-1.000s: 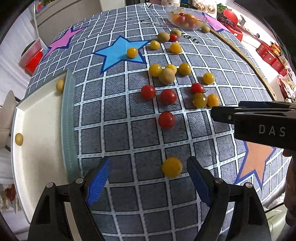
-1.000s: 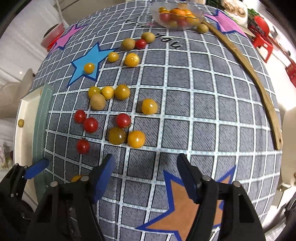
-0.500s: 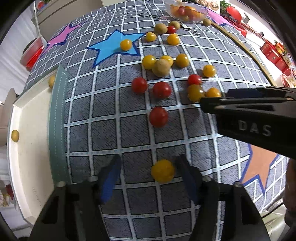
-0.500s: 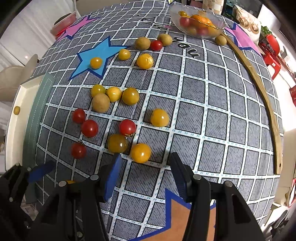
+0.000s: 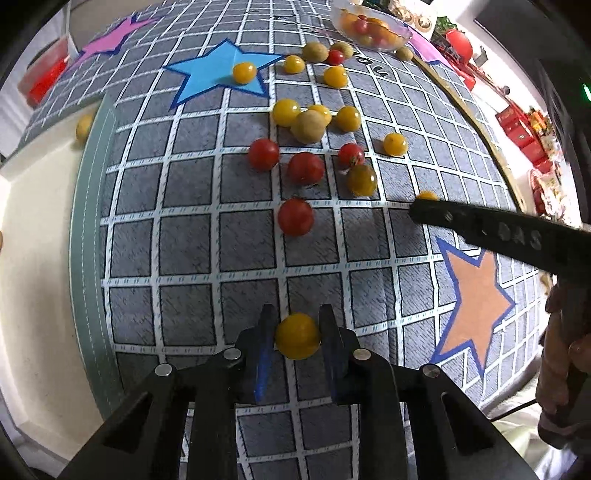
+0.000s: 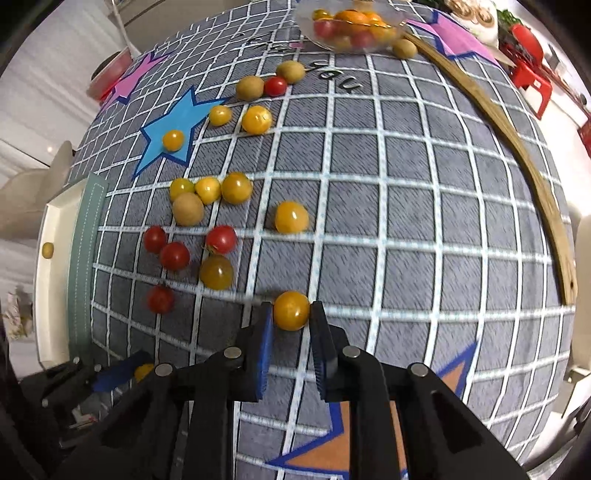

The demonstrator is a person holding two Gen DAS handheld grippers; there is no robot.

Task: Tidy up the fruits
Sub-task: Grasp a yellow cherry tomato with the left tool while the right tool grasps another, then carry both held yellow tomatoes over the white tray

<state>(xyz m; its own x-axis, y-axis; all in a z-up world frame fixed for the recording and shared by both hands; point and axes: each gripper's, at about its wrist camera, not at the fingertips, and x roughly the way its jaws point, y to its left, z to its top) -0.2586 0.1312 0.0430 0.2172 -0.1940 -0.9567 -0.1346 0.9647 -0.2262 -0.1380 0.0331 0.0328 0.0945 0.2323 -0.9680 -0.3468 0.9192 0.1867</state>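
Note:
Several red, yellow and tan small fruits lie scattered on a grey checked cloth (image 5: 192,258). My left gripper (image 5: 297,334) is shut on a yellow tomato (image 5: 297,336) near the cloth's front edge. My right gripper (image 6: 291,312) is shut on an orange-yellow tomato (image 6: 291,310); it shows as a black arm in the left wrist view (image 5: 498,229). A red tomato (image 5: 295,217) lies just ahead of the left gripper. A clear bowl of fruit (image 6: 351,26) stands at the far end; it also shows in the left wrist view (image 5: 371,24).
A cream tray (image 5: 33,266) with a small tan fruit (image 5: 84,125) lies left of the cloth. A curved wooden strip (image 6: 517,147) runs along the cloth's right side. A red-lidded container (image 5: 44,77) sits at far left. Red stools stand beyond the table on the right.
Both grippers have moved forward and closed: the left onto the yellow tomato, the right onto the orange-yellow tomato. Both were open one second ago.

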